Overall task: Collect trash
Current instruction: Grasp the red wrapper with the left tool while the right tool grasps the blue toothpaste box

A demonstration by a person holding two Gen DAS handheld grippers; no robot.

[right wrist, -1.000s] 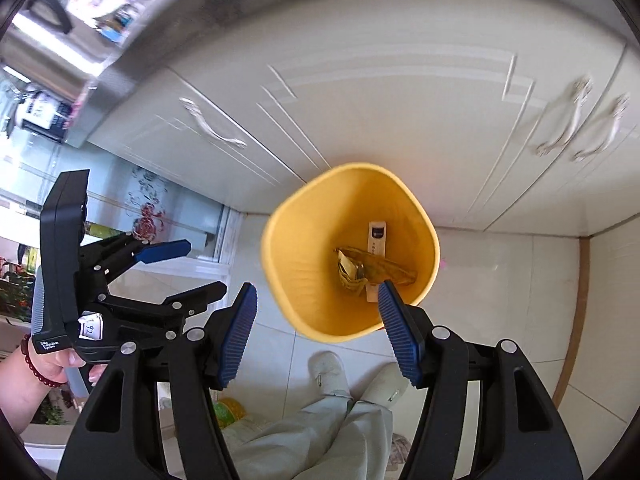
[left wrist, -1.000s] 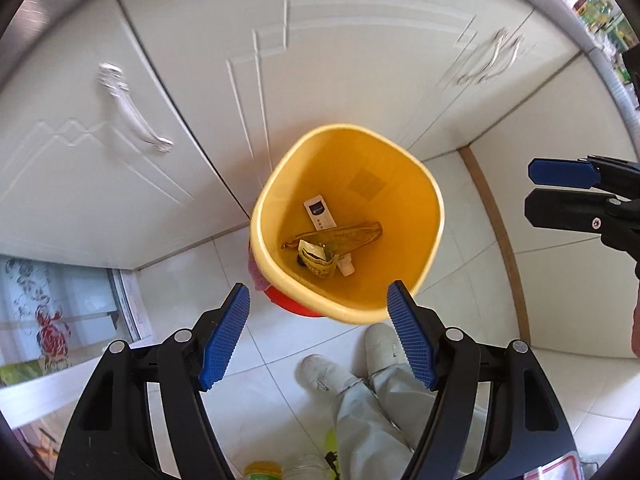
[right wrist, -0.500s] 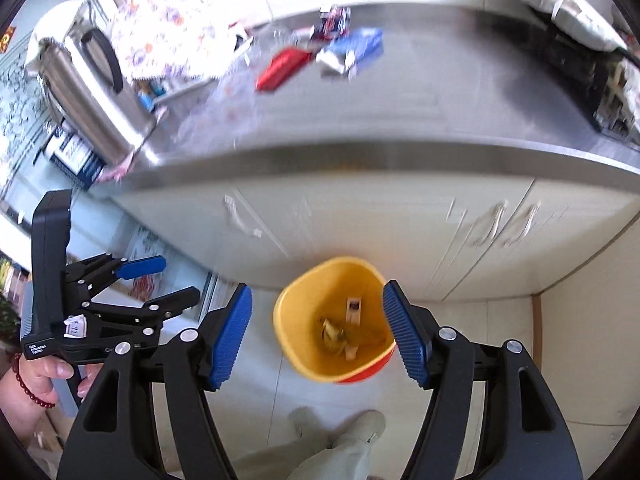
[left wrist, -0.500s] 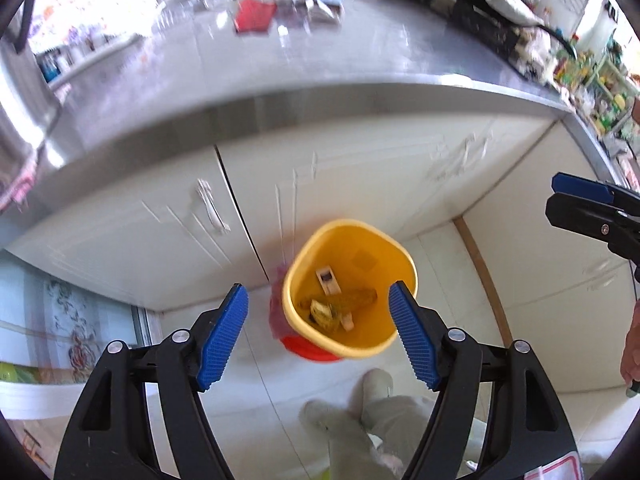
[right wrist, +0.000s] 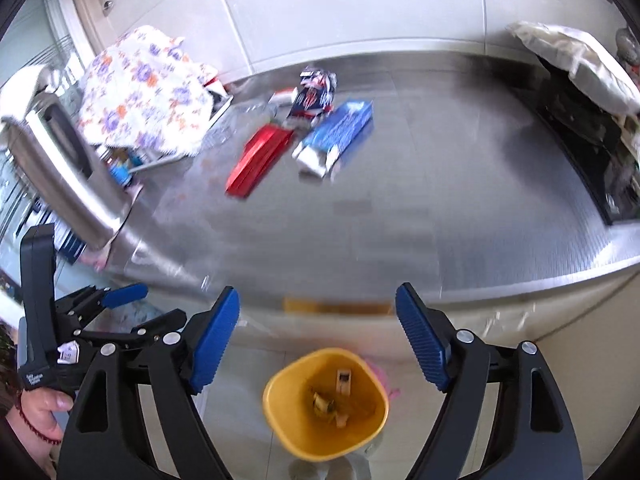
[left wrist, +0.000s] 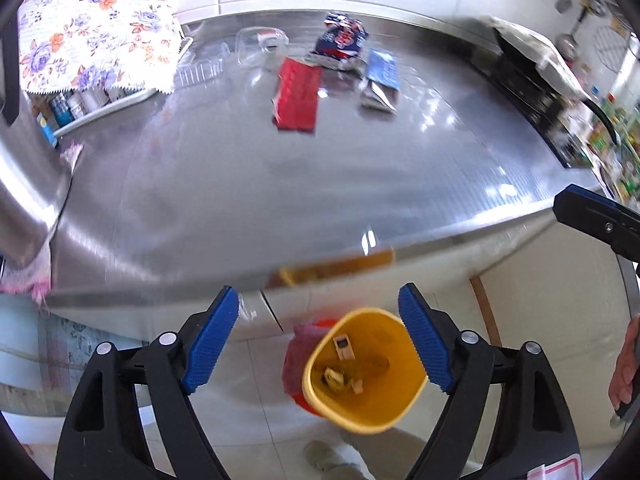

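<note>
While both grippers hang over the floor in front of the steel counter [left wrist: 320, 200], each one has its blue pads far apart and nothing between them; the jaws have just been opening wider. In the left wrist view, the left gripper [left wrist: 318, 344] frames the yellow bin [left wrist: 364, 412], which stands on the tiled floor at about 6 o'clock, close to the white cabinet doors under the counter. Inside the bin lie a small white box [left wrist: 344, 347], a banana peel [left wrist: 334, 376] and some other scraps that are too blurred to name. A pink bag [left wrist: 298, 350] sits just beside the bin, at its 9 o'clock side. On the counter, at about 12 o'clock, more trash is waiting: a red packet [left wrist: 298, 98], a blue and white box [left wrist: 382, 78] just to the right of it, a crumpled dark blue wrapper [left wrist: 340, 44] behind them, and a clear plastic tub [left wrist: 260, 46] near the wall. A flowered cloth [left wrist: 92, 28] covers something at 10 o'clock. The right gripper [right wrist: 318, 344] looks at the same bin from its own camera, and the left hand [right wrist: 40, 412] shows there at 8 o'clock, gripping the handle of the other tool. Part of the right gripper shows at 3 o'clock in the left view.
</note>
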